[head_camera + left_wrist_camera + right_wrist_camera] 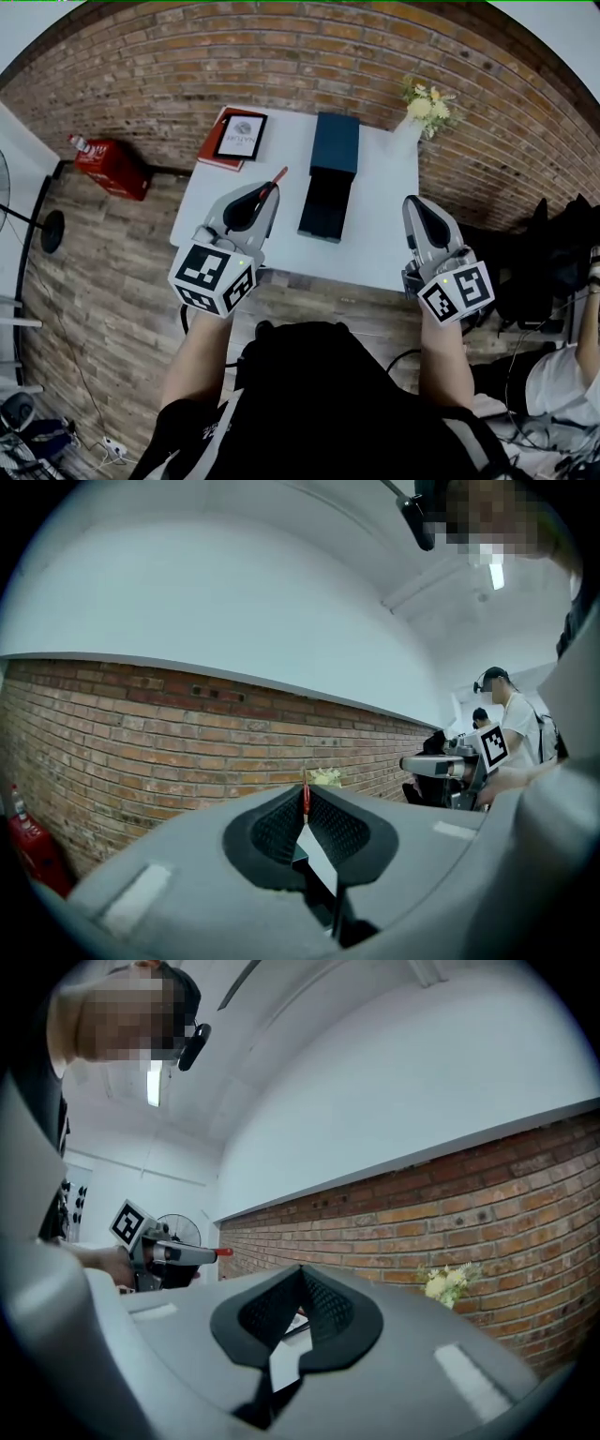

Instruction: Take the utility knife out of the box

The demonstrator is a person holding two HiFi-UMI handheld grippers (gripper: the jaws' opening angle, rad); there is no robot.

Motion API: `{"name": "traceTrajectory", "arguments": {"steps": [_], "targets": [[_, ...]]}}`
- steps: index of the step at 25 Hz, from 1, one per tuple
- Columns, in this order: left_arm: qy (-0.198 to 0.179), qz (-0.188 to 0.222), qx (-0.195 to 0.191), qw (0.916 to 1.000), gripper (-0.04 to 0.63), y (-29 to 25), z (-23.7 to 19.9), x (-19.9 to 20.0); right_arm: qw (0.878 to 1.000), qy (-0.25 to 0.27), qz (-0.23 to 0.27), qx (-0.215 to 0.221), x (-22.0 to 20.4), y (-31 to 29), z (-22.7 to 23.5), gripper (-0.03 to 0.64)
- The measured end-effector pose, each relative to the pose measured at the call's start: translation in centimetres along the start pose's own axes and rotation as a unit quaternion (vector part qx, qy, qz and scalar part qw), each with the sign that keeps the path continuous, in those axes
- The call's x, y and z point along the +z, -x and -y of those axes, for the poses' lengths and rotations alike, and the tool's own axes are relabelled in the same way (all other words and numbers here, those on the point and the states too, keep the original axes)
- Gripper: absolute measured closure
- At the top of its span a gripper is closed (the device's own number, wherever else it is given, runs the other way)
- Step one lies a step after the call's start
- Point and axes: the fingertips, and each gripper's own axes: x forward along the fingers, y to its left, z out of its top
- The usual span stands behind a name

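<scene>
The utility knife point(277, 177) is a thin red piece sticking out past the tips of my left gripper point(265, 191), which is shut on it above the table's left part. In the left gripper view the red knife point(305, 802) shows as a narrow strip pinched between the dark pads of the left gripper point(305, 790). The dark blue box point(325, 201) lies open in the middle of the white table point(375, 234), its lid point(337, 142) behind it. My right gripper point(414, 202) is shut and holds nothing; in its own view the right gripper point(302, 1275) has its pads together.
A red book with a framed picture point(235, 138) lies at the table's back left. A vase of flowers point(425, 103) stands at the back right by the brick wall. A red fire extinguisher point(111, 167) lies on the floor at left. Another person point(511, 714) is at the right.
</scene>
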Motion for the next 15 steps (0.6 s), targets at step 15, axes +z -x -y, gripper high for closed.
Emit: {"name": "traceTrajectory", "arguments": {"steps": [15], "targets": [[0.007,-0.017,0.017,0.9997,0.577,0.0,-0.6,-3.0,1.000,0.001,-0.014,0.014,-1.3,0.4,-1.1,0.618]]}}
